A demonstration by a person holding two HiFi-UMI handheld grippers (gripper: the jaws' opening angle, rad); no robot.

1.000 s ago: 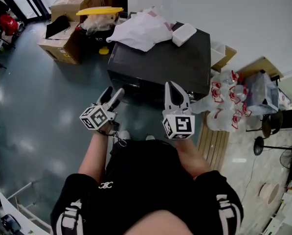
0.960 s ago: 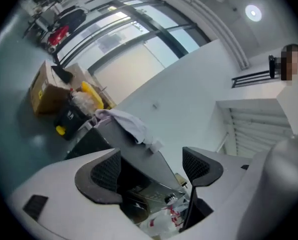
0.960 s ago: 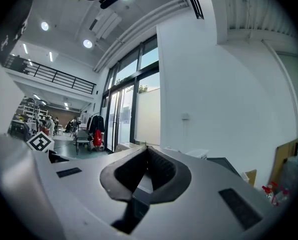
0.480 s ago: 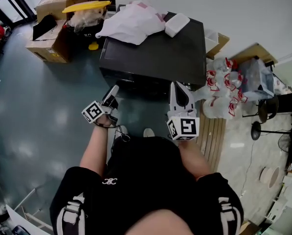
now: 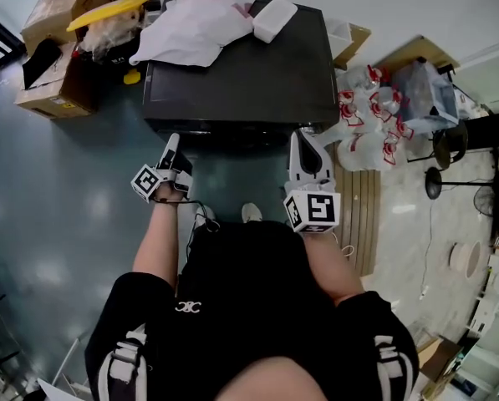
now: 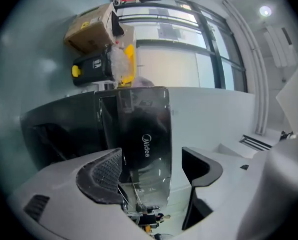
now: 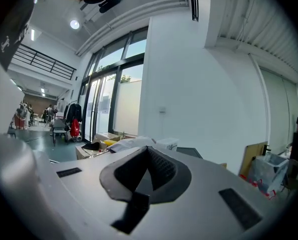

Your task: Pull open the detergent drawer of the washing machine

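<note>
The black washing machine point(image 5: 241, 82) stands in front of me, seen from above in the head view. My left gripper point(image 5: 170, 150) is at the left end of its front edge, open with nothing between the fingers. In the left gripper view, the glossy black drawer front with the Midea logo point(image 6: 145, 134) lies just beyond the open left gripper point(image 6: 151, 156), apart from both pads. My right gripper point(image 5: 304, 143) hovers at the machine's front right corner. In the right gripper view the right gripper point(image 7: 148, 166) is shut and empty, with the machine's top point(image 7: 188, 152) beyond it.
A white plastic bag point(image 5: 195, 27) and a white box point(image 5: 274, 19) lie on the machine's top. Cardboard boxes point(image 5: 53, 73) and a yellow lid point(image 5: 107, 11) stand to the left. Bottle packs point(image 5: 370, 115) and wooden slats point(image 5: 362, 215) are on the right. The person's shoes point(image 5: 251, 213) are near the machine.
The person has stepped closer to the machine. Both grippers have moved forward to its front edge, the left one now at the front's left end.
</note>
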